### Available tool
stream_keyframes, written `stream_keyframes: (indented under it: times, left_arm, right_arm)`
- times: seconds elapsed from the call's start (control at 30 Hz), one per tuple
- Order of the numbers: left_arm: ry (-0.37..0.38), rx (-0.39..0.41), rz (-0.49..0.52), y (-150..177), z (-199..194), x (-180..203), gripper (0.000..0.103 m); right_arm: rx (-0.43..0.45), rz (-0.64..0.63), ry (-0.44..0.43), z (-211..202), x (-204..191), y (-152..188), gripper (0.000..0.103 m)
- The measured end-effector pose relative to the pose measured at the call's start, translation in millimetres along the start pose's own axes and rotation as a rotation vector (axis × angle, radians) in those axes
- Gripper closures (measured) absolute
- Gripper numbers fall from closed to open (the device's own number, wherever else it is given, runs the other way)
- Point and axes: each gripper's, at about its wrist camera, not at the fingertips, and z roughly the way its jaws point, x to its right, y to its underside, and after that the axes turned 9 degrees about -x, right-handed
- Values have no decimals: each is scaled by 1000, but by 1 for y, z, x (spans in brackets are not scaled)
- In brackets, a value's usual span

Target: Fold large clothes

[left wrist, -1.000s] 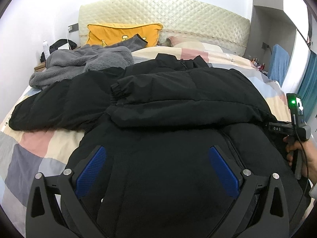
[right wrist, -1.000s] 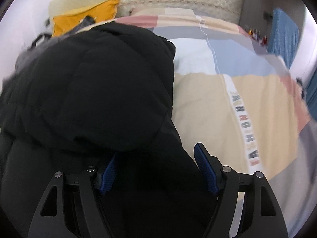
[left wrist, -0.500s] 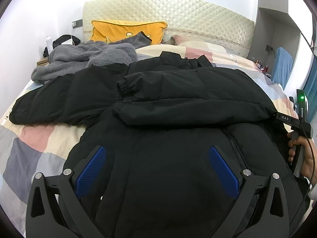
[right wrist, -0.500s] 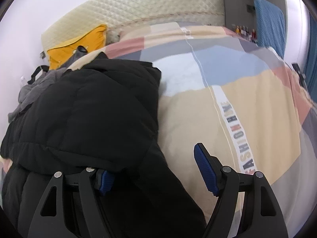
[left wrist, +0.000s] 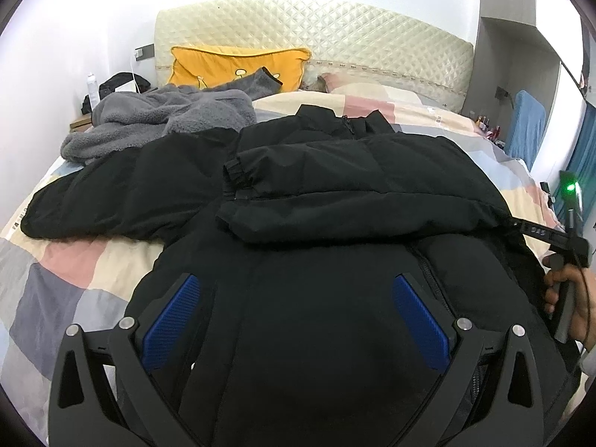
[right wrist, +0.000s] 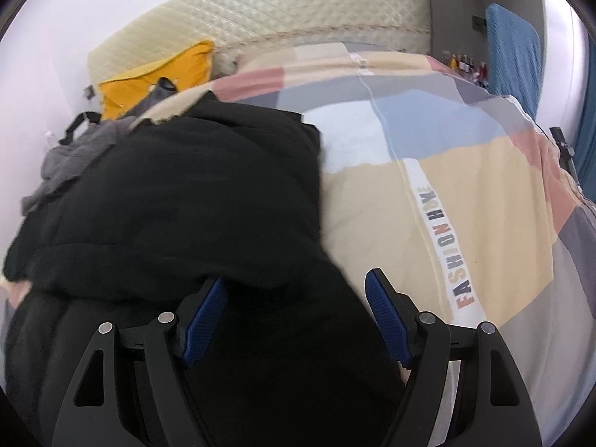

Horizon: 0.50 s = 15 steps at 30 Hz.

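Observation:
A black puffer jacket (left wrist: 335,335) lies front up on the bed. One sleeve (left wrist: 354,186) is folded across its chest, and the other sleeve (left wrist: 111,193) stretches out to the left. My left gripper (left wrist: 294,298) hovers open over the jacket's lower body with nothing pinched. In the right wrist view the jacket (right wrist: 186,205) fills the left half. My right gripper (right wrist: 294,287) stands open over the jacket's right edge, its left pad (right wrist: 205,320) just below the sleeve fold. A hand (left wrist: 570,290) holds that gripper's handle at the jacket's right side.
The patchwork bed cover (right wrist: 465,186) lies bare to the right of the jacket. A grey fleece garment (left wrist: 156,119) and a yellow pillow (left wrist: 231,63) sit near the quilted headboard (left wrist: 335,37). A blue-draped item (left wrist: 527,126) stands beside the bed on the right.
My right gripper has risen and rolled a little. Its left pad, partly tucked under the sleeve fold half a second ago, now shows free. The left gripper has barely moved.

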Motion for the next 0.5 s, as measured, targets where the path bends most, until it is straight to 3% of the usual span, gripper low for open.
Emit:
stream_keyframes:
  times: [0.2, 0.5]
  left_arm:
    - [12, 19, -24, 4, -21, 4, 0]
    - [8, 67, -44, 16, -58, 10, 0]
  right_arm:
    - [50, -3, -72, -46, -19, 11, 30]
    - [156, -106, -110, -117, -53, 48, 30]
